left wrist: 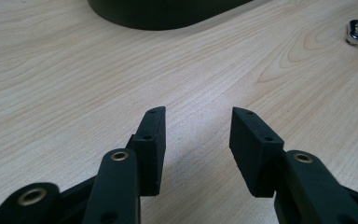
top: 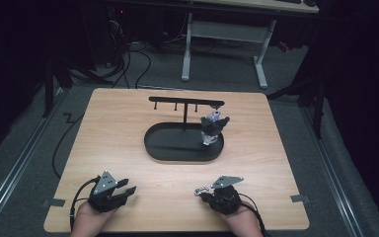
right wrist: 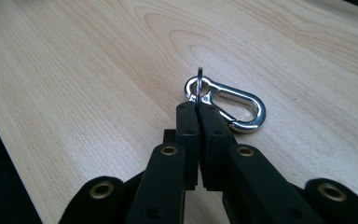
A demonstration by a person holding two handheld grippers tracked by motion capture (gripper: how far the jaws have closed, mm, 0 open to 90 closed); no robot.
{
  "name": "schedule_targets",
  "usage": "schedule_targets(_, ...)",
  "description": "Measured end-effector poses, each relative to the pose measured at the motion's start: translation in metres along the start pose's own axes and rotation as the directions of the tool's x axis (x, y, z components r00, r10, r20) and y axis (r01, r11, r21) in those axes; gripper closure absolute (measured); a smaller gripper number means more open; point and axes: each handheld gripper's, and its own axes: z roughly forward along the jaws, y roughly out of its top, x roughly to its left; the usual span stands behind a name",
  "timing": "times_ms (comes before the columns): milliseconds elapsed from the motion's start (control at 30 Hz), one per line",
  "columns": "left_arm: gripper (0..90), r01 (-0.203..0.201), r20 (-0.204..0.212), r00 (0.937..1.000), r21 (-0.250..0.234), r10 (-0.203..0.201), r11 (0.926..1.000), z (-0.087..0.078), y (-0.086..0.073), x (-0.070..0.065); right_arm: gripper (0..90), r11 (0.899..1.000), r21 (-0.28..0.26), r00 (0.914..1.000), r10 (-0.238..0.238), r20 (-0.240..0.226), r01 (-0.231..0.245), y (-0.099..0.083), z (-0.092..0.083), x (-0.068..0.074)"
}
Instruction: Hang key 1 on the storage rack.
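The right gripper view shows the right tongs (right wrist: 198, 108) pinching a thin ring linked to a shiny metal carabiner (right wrist: 233, 105) lying on the pale wood-grain surface (right wrist: 74, 70); from the high view it is a small glint at 9 o'clock of those tongs. The left tongs (left wrist: 197, 122) are spread, holding nothing. At the surface's centre sits a black oval tray (top: 177, 148) with a T-shaped hook rack (top: 185, 102), keyrings (top: 213, 126) hanging at its 3 o'clock end.
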Motion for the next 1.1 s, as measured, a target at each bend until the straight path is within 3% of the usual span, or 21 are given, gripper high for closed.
schedule_targets(667, 55.7, -0.004, 0.003, 1.0000, 0.004, 0.004, 1.0000, 0.001, -0.001, 0.000, 89.0, 1.000, -0.007, 0.9995, 0.030, -0.008, -0.030, 0.001, 0.004, -0.001)
schedule_targets(867, 55.4, -0.007, 0.003, 1.0000, 0.003, 0.007, 1.0000, 0.000, -0.001, 0.000, 89.0, 0.998, -0.003, 0.9983, 0.055, -0.021, -0.055, 0.007, -0.010, -0.010)
schedule_targets(1100, 55.1, -0.012, 0.004, 0.9999, 0.004, 0.012, 0.9999, 0.000, -0.001, -0.001, 89.1, 0.998, 0.067, 0.9998, 0.020, 0.000, -0.020, 0.021, -0.033, -0.019)
